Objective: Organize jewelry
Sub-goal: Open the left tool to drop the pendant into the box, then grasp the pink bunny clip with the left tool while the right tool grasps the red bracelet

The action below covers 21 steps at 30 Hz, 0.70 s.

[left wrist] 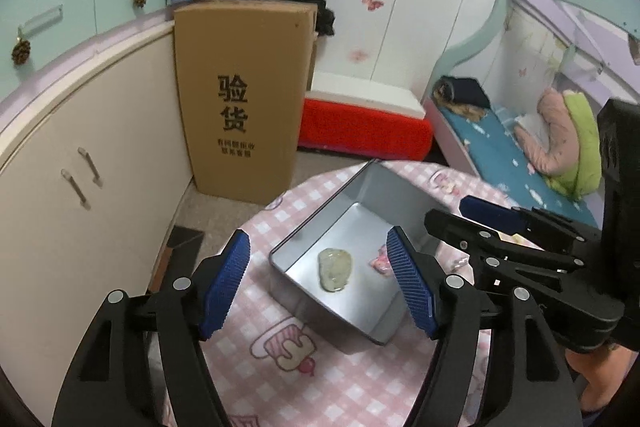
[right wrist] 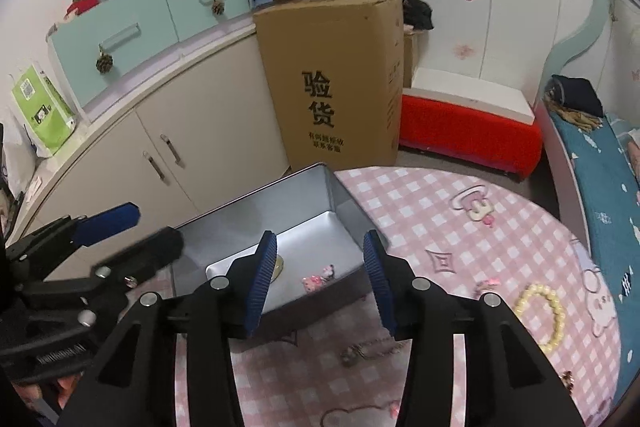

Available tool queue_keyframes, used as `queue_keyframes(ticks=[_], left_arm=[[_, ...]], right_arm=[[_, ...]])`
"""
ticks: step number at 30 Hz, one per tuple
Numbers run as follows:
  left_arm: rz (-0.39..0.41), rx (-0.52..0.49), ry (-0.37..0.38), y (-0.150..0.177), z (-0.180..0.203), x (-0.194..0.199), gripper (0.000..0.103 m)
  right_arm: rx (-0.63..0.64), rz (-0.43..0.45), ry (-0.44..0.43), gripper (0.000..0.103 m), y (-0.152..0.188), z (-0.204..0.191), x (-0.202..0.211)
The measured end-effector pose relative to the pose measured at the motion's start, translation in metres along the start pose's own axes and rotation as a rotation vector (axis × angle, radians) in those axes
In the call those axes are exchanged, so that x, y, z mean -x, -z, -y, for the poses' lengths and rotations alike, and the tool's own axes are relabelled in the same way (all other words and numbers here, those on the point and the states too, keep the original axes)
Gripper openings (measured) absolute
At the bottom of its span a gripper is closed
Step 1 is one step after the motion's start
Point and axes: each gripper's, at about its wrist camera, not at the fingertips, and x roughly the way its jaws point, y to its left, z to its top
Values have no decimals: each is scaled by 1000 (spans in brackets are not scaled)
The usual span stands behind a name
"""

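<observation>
A silver metal tin (left wrist: 304,231) (right wrist: 340,195) stands open on the pink checked tablecloth. Inside lie a pale green jade pendant (left wrist: 335,269), partly hidden in the right wrist view (right wrist: 279,263), and a small pink charm (left wrist: 380,262) (right wrist: 318,278). My left gripper (left wrist: 320,283) is open and empty, hovering over the tin's near end. My right gripper (right wrist: 320,279) is open and empty above the tin's near edge. On the cloth to the right lie a cream bead bracelet (right wrist: 542,315), a thin metal chain with a ring (right wrist: 368,349) and a small pink piece (right wrist: 489,283).
A tall cardboard box (left wrist: 240,99) (right wrist: 336,83) stands on the floor behind the round table (left wrist: 280,367). A cream cabinet (left wrist: 80,167) is to the left, a red-and-white bench (right wrist: 468,123) at the back and a bed (left wrist: 500,151) on the right.
</observation>
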Motion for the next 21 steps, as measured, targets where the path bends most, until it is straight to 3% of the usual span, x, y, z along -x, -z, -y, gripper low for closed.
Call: queue_keyframes(ticks=[3, 7, 9, 11, 12, 21], left_arm=[[47, -19, 11, 2, 13, 22, 74], [106, -37, 90, 12, 44, 46, 80], [112, -50, 113, 18, 59, 51, 80], [105, -72, 142, 27, 77, 53, 80], [99, -83, 150, 31, 85, 52, 80], [-38, -168, 204, 82, 150, 14, 80]], right_arm=[[-7, 41, 35, 52, 4, 13, 29], [-16, 139, 105, 57, 21, 39, 80], [-24, 206, 142, 72, 34, 53, 108], [-38, 254, 186, 93, 48, 65, 129], [-39, 272, 214, 94, 57, 71, 138], [-108, 125, 327, 95, 125, 114, 136]])
